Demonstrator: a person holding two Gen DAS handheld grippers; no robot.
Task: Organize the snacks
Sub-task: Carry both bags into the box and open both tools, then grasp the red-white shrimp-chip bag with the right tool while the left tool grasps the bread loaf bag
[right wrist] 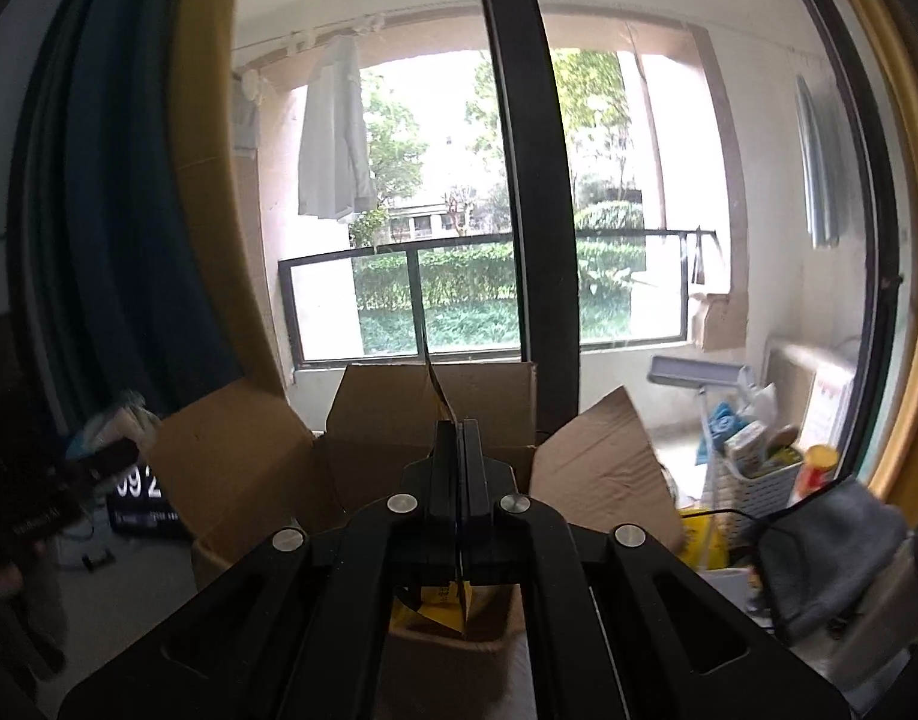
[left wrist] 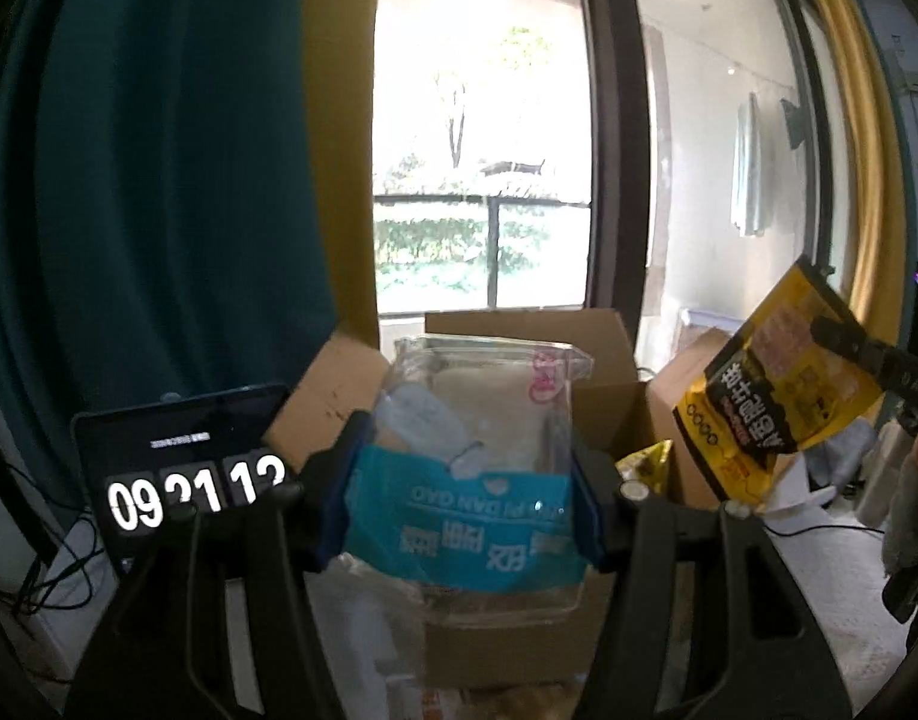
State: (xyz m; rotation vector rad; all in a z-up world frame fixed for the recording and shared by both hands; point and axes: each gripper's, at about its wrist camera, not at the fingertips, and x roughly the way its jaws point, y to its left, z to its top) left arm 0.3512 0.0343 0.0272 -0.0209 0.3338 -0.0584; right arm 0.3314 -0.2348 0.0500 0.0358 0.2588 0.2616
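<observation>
My left gripper [left wrist: 465,468] is shut on a clear snack bag with a blue label [left wrist: 459,516], holding it upright in front of an open cardboard box [left wrist: 597,348]. To the right in the left wrist view, the right gripper [left wrist: 834,333] pinches a yellow snack packet [left wrist: 771,390] that hangs tilted above the box's right flap. In the right wrist view the right gripper [right wrist: 457,429] is shut on that yellow packet [right wrist: 441,606], seen edge-on. The open cardboard box [right wrist: 399,402] lies just beyond and below it. The left gripper [right wrist: 99,468] shows dark and blurred at the left.
A tablet showing a clock [left wrist: 177,474] stands left of the box, with cables [left wrist: 57,576] beside it. A white basket of items [right wrist: 765,474] and a grey cloth [right wrist: 831,546] sit to the right. Blue and yellow curtains and a glass door stand behind the box.
</observation>
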